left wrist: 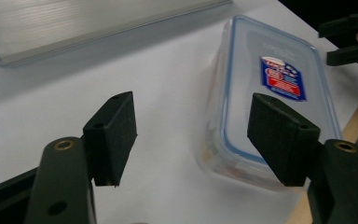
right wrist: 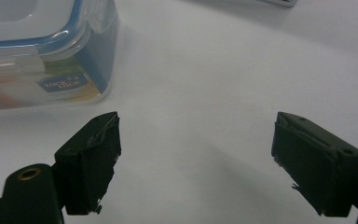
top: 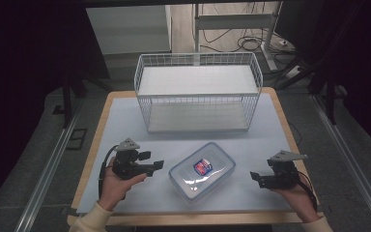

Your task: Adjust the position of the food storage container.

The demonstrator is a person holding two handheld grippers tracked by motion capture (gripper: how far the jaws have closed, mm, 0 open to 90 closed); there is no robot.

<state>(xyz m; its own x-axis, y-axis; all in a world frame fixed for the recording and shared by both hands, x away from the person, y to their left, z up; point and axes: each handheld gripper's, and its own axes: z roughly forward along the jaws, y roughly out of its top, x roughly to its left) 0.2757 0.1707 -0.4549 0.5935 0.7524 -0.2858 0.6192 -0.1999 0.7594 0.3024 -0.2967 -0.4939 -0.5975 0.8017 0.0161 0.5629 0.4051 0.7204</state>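
White wire basket (top: 198, 92) at 12 o'clock on pale mat (top: 125, 121). Clear lidded container (top: 202, 171), blue seal, red-blue label, at 6 o'clock. Cables (top: 251, 41) on floor beyond, 1 o'clock.

The worktop (top: 125, 121) was covered with a smooth, matt, pale sheet, and bare light wood showed along its edge. On it lay a clear, glossy plastic container (top: 202, 171) with a blue seal around its lid and a shiny printed label (top: 202, 167) in red and blue. Behind it stood a white-coated wire basket (top: 198, 92) with matt white shelves inside. The left hand-held gripper (top: 157, 165) and the right hand-held gripper (top: 255, 177) looked like matt black plastic; their pads (left wrist: 114, 135) were dull and finely grained, with brass-coloured metal inserts near them.
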